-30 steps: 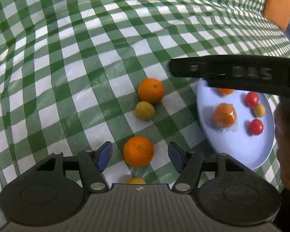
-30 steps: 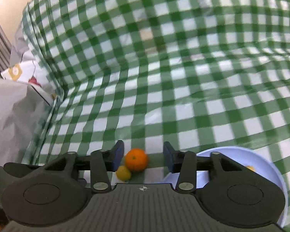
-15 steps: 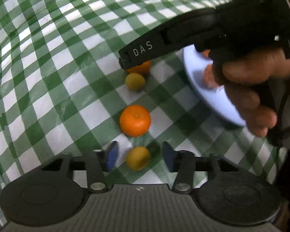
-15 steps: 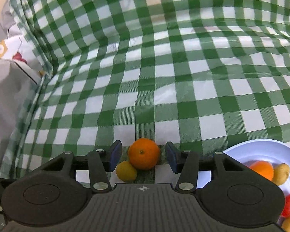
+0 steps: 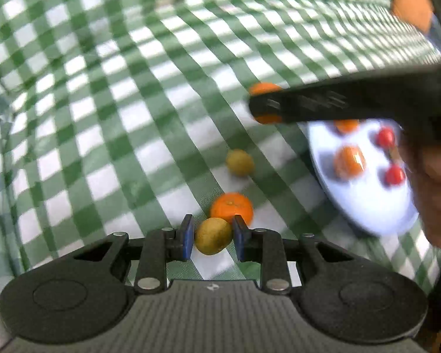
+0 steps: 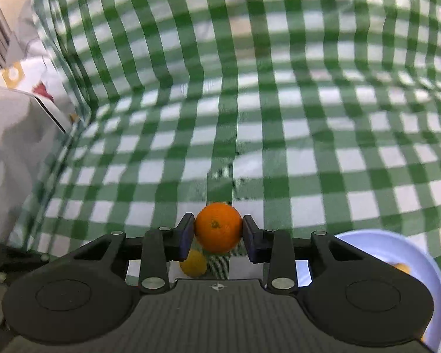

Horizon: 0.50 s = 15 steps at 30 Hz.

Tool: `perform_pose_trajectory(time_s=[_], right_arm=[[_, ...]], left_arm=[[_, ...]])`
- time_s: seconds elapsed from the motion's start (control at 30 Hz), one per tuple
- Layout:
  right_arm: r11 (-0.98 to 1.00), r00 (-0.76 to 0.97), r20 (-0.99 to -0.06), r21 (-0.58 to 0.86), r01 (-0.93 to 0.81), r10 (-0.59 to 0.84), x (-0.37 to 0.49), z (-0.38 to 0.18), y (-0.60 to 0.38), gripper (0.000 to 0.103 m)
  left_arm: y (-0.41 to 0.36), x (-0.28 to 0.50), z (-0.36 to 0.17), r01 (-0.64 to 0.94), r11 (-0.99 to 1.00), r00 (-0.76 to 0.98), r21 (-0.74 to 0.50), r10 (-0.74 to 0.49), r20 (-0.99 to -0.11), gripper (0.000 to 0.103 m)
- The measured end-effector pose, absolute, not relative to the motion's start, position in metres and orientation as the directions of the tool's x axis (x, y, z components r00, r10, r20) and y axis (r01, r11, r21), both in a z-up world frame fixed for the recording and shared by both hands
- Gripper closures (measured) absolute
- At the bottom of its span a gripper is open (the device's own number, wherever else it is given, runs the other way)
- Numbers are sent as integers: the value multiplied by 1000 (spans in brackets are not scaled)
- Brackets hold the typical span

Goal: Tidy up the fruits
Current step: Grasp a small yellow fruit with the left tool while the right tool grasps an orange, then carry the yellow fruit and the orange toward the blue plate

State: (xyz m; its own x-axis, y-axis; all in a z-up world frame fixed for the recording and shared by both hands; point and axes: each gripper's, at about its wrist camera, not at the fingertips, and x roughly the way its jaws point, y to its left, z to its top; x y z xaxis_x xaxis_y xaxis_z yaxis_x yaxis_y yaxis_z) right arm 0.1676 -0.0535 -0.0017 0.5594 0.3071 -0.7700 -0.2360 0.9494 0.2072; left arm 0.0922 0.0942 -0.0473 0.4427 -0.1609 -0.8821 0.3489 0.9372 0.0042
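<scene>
A: Checked green cloth point(image 5: 138, 117) covers the worktop. Left claw point(image 5: 213, 236) is closing around a yellow-green fruit point(image 5: 213, 235); right claw point(image 6: 219, 232) is closing on an orange point(image 6: 218, 227).

B: Both are round; either could squirt out short of the blue plate point(image 5: 364, 203).

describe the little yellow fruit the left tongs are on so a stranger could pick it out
On the green checked cloth, left of the pale blue plate, loose fruits lie in a row. The nearest, a yellow-green fruit, sits between the closing left tongs. The orange just behind it is bigger and orange.
</scene>
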Motion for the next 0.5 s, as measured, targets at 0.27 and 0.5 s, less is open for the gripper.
perform_pose_trajectory(time_s=[0.27, 0.5], right_arm=[[947, 585, -749, 196, -253, 311, 146, 19, -83, 66], [954, 604, -740, 195, -227, 295, 134, 26, -109, 66]], left_arm=[[98, 103, -31, 243, 970, 526, -25, -153, -836, 73], [81, 107, -19, 156, 988, 608, -13, -107, -787, 73]])
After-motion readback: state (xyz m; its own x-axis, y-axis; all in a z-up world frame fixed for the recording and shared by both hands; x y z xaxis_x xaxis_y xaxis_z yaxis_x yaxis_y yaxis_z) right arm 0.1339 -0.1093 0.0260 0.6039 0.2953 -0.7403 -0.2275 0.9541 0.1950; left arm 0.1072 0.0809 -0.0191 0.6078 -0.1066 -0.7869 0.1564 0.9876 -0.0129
